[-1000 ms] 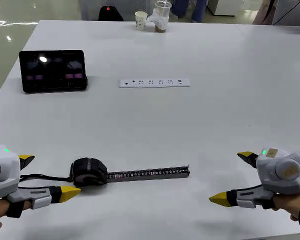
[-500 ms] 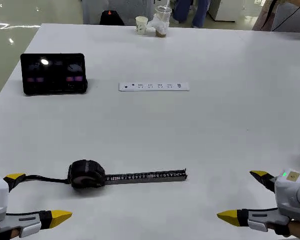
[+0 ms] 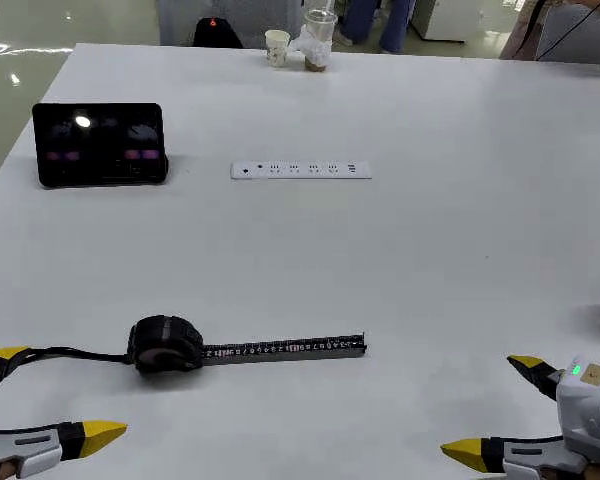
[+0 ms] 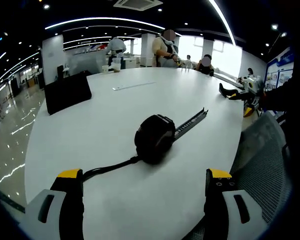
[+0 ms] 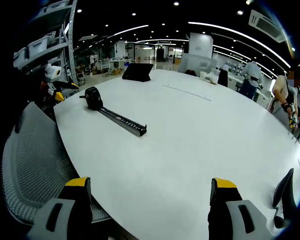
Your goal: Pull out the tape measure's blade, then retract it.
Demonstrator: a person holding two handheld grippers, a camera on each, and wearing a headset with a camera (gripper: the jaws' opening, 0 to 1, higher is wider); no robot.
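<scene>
The tape measure (image 3: 166, 345) lies in the lower left of the head view on the white table (image 3: 430, 230), its blade (image 3: 285, 348) drawn out to the right and flat on the surface, its black strap (image 3: 80, 353) trailing left; nothing touches it. The left gripper (image 3: 55, 392) sits in the bottom left corner, jaws wide apart and empty, just short of the strap's end; the right gripper (image 3: 495, 407) sits in the bottom right corner, jaws likewise spread and empty, well apart from the blade's hooked tip.

To my eye the pulling-out is done and the retracting is not yet begun; the next move calls for one gripper to steady the case while the blade is let back in; whether a lock holds it I cannot tell.
</scene>
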